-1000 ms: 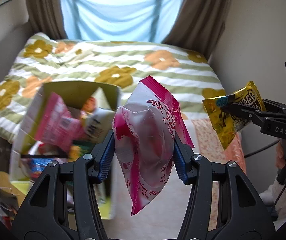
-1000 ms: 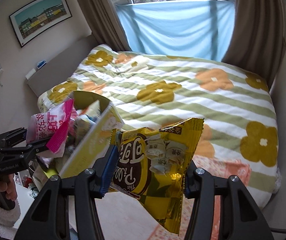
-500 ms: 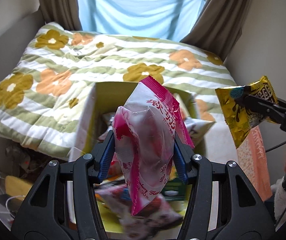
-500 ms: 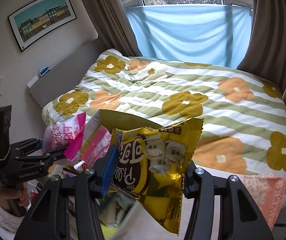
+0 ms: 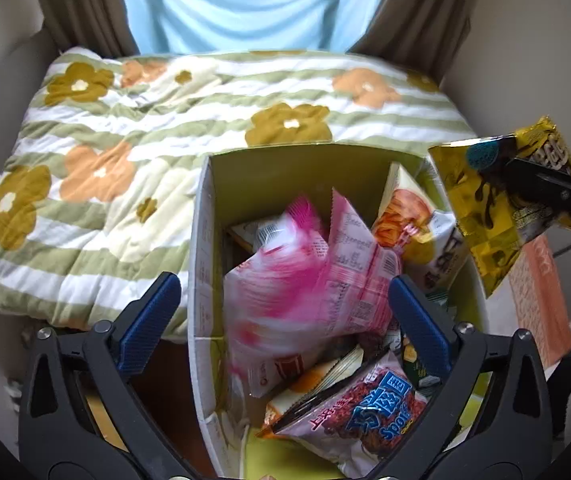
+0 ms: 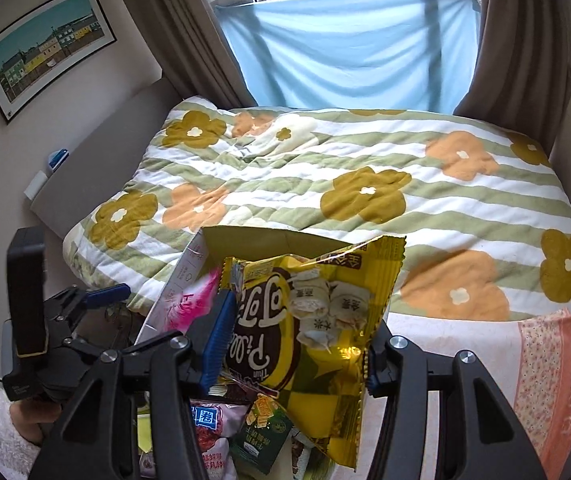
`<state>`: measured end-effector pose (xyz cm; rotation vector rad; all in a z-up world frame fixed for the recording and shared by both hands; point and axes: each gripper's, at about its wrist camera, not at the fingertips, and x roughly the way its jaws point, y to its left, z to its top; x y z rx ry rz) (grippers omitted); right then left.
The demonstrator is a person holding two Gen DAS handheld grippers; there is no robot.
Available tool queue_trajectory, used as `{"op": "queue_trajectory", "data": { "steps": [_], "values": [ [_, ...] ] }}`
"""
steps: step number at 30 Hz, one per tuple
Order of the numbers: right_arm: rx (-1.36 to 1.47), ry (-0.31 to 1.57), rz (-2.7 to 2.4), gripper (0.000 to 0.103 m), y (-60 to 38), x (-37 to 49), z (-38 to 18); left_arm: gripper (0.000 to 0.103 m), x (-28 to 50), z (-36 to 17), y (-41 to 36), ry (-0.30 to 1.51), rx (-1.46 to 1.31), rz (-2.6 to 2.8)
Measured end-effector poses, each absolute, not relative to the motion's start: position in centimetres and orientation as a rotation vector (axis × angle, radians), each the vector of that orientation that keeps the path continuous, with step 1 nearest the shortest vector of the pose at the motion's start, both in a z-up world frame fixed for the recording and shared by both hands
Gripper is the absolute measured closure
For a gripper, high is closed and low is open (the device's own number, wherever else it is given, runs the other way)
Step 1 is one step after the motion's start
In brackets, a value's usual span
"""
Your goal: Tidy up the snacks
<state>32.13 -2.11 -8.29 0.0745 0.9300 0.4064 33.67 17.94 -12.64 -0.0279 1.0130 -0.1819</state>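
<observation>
Two hand-held grippers over box (image 5: 205, 216): left hand-held gripper (image 5: 283, 300) just opened, blurred pink packet (image 5: 285, 280) loose between; right hand-held gripper (image 6: 293, 350) clamping yellow packet (image 6: 317, 320), hiding box interior.

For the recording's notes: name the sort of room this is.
Most likely a bedroom: a bed under a flower-patterned quilt fills the room, brown curtains frame the window, and a framed picture hangs on the wall.

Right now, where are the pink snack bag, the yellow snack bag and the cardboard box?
pink snack bag (image 5: 285, 280): left wrist view, blurred middle of the bag.
yellow snack bag (image 6: 317, 340): right wrist view, printed front.
cardboard box (image 5: 293, 176): left wrist view, inner back wall.
</observation>
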Motion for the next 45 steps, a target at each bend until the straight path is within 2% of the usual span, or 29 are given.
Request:
{"op": "queue_trajectory", "data": {
  "steps": [15, 17, 18, 19, 35, 45],
  "values": [
    [0.041, 0.930, 0.467, 0.052, 1.5, 35.6, -8.9, 0.000, 31.4, -12.0, 20.9, 1.017, -0.093, -0.113],
    [0.033, 0.900, 0.462, 0.029, 2.0, 36.0, -8.8, 0.000, 31.5, -11.8, 21.1, 1.015, -0.092, -0.116],
    [0.036, 0.882, 0.451, 0.005, 2.1, 36.3, -8.7, 0.000, 31.6, -11.8, 21.1, 1.015, -0.089, -0.119],
    [0.042, 0.861, 0.440, 0.000, 2.0, 36.4, -8.6, 0.000, 31.6, -11.8, 21.1, 1.016, -0.086, -0.121],
    [0.007, 0.823, 0.310, 0.000, 0.7, 31.9, -7.0, 0.000, 30.2, -10.0, 21.2, 0.965, -0.079, -0.189],
    [-0.016, 0.702, 0.255, 0.000, -1.1, 24.9, -1.7, 0.000, 25.8, -4.3, 19.7, 0.839, -0.043, -0.201]
  ]
}}
